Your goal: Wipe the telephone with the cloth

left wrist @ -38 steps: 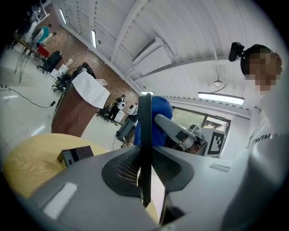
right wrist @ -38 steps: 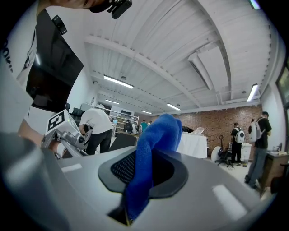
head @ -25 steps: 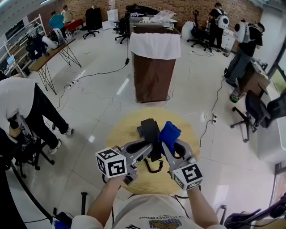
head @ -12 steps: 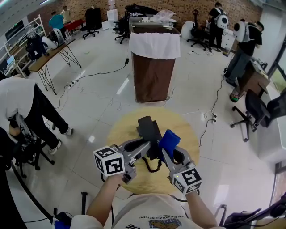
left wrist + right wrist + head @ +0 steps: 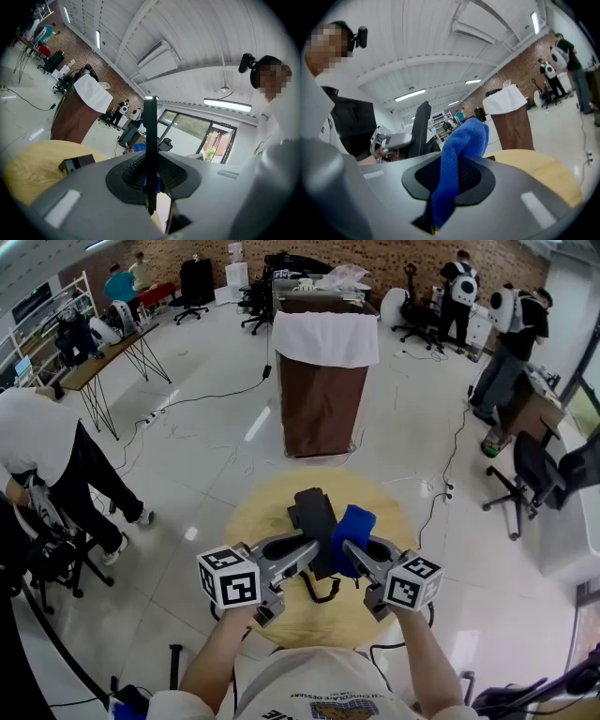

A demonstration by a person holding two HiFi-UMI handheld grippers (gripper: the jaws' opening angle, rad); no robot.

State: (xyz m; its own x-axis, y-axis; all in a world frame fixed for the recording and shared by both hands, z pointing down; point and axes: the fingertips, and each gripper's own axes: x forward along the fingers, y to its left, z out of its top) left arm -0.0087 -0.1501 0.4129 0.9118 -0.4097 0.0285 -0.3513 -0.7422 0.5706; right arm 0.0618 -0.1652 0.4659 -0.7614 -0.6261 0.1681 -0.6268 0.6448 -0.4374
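Left gripper (image 5: 309, 549): jaws narrow, clamping black handset (image 5: 315, 519). Right gripper (image 5: 351, 551): closed on blue cloth (image 5: 354, 524), which lies against handset beside it.

black plastic telephone handset (image 5: 322, 545) stands on edge near its base (image 5: 77, 163); bunched blue cloth (image 5: 354, 526) just beside it.

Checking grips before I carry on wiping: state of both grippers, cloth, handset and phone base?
Left gripper: shut on handset.
Right gripper: shut on cloth.
Cloth: bunched, lifted, beside the handset.
Handset: off the phone base, held up.
Phone base: resting on the round table.
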